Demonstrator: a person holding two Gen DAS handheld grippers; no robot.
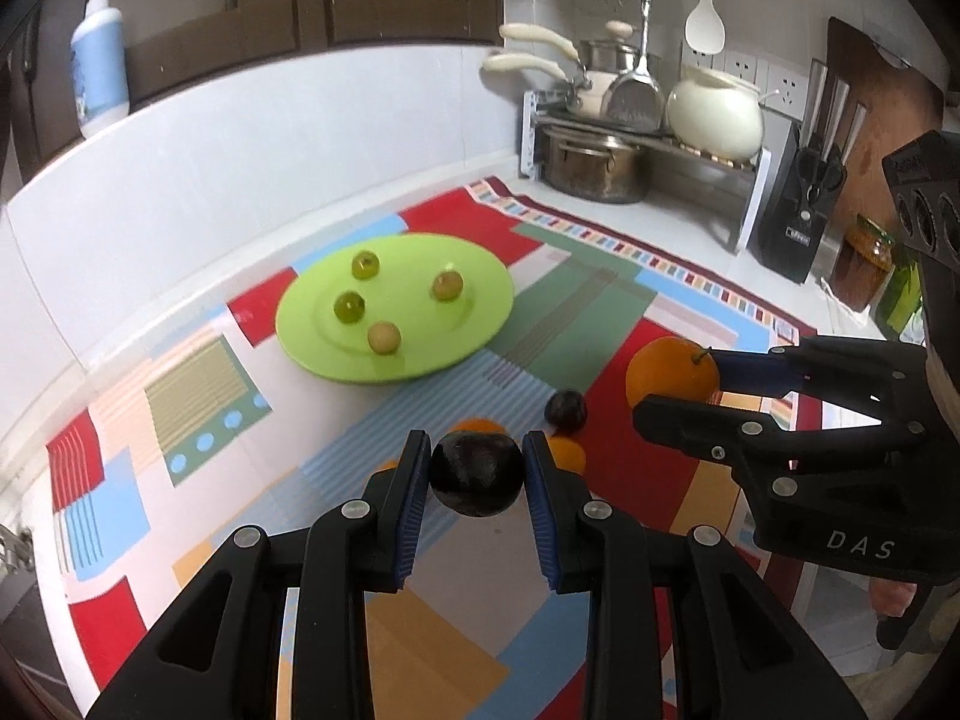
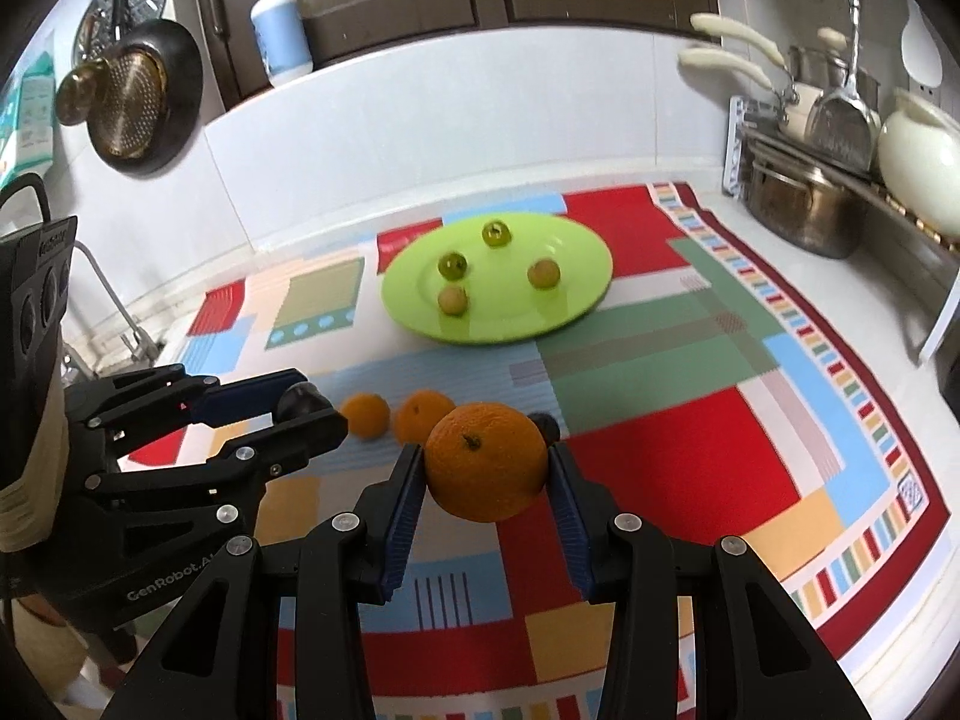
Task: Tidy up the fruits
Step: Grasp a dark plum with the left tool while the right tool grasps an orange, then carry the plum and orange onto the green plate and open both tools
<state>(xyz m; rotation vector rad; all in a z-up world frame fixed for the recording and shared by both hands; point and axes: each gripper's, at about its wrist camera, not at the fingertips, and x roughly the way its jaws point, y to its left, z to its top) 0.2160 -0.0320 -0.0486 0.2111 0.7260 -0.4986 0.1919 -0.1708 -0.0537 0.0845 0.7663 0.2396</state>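
Sitting between closed fingers (image 1: pixel 414 480): dark plum (image 1: pixel 477 474), orange (image 2: pixel 486 462).

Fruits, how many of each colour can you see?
Green fruits on the plate: 4
Oranges: 3
Dark fruits: 2
Total: 9

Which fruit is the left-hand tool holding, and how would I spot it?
Find the bright green plate on the patchwork cloth, then come toward the near edge. There the left gripper pinches a dark plum between its blue pads. It is near-black and larger than the other dark plum lying loose beside the small oranges.
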